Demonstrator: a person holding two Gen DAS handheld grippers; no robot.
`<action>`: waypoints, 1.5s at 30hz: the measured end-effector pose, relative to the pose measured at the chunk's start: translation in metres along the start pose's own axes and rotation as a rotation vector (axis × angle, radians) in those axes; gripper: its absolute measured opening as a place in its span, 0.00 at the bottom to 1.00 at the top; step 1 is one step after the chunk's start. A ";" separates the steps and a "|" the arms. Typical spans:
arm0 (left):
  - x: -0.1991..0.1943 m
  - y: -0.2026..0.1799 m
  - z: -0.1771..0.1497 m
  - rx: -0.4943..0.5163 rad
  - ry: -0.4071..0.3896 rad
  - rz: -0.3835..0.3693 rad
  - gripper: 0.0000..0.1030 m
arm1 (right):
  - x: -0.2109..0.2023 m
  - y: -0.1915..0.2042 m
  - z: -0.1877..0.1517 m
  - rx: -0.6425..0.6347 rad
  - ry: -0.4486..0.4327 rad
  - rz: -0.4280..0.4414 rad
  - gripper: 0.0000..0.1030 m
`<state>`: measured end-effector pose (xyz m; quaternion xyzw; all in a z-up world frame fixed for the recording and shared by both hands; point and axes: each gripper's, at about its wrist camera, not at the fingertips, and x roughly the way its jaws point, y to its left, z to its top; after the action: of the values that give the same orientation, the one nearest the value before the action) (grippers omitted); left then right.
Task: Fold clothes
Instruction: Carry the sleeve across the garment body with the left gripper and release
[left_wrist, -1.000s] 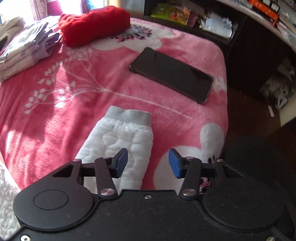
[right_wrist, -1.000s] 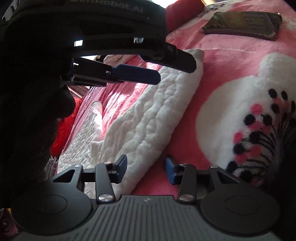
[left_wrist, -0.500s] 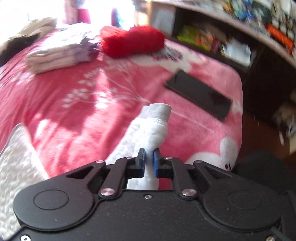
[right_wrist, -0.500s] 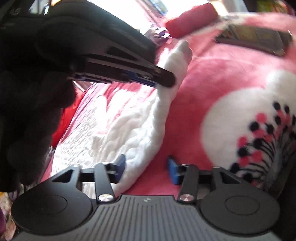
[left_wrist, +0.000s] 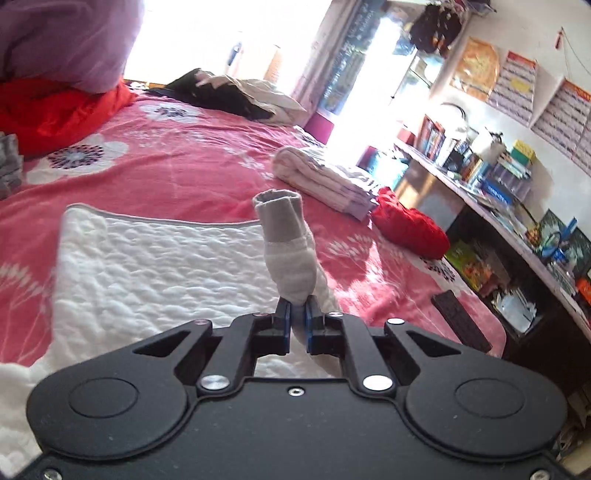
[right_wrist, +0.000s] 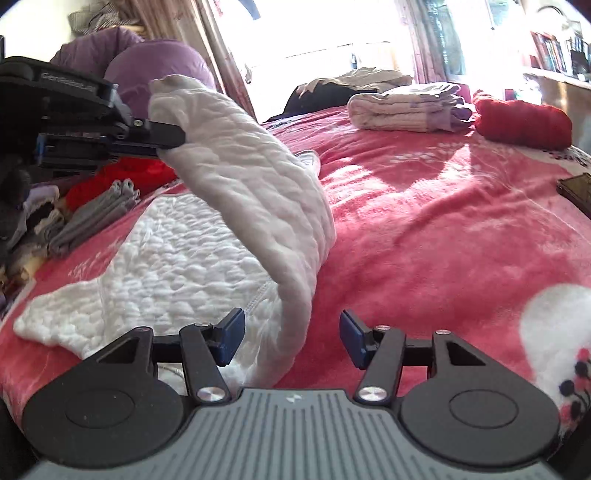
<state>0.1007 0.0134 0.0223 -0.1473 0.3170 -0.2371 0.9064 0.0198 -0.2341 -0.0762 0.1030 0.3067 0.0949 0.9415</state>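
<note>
A pink blanket (left_wrist: 192, 173) fills most of both views. On it lies a white quilted garment (left_wrist: 147, 266), its body spread flat at lower left of each view.

One sleeve (right_wrist: 258, 192) rises off the blanket in an arch across the middle of the right wrist view. The left gripper (left_wrist: 296, 320) has its blue pads pinched together on the sleeve near the cuff (left_wrist: 279, 214), which stands upright at centre of the left wrist view; in the other view this gripper (right_wrist: 162, 138) enters level from the upper left.

The right gripper (right_wrist: 288, 338) sits low at the sleeve's base with its jaws wide apart, the fabric passing between them; whether the pads touch it is hard to tell.

Folded clothes (right_wrist: 406, 107) and a red bundle (right_wrist: 521, 120) lie at upper right. A dark phone (right_wrist: 578, 192) is cut off by the right edge.
</note>
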 end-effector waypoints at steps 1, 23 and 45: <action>-0.010 0.010 -0.004 -0.027 -0.014 0.006 0.06 | 0.002 0.003 0.000 -0.022 0.006 -0.004 0.53; -0.061 0.096 -0.074 -0.240 0.070 0.279 0.06 | 0.013 0.049 -0.018 -0.355 0.035 -0.047 0.44; -0.083 0.048 -0.041 0.066 0.153 0.323 0.25 | -0.010 0.076 -0.026 -0.596 -0.022 0.030 0.45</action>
<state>0.0334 0.0930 0.0135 -0.0464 0.3966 -0.1093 0.9103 -0.0125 -0.1602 -0.0721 -0.1723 0.2533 0.1933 0.9321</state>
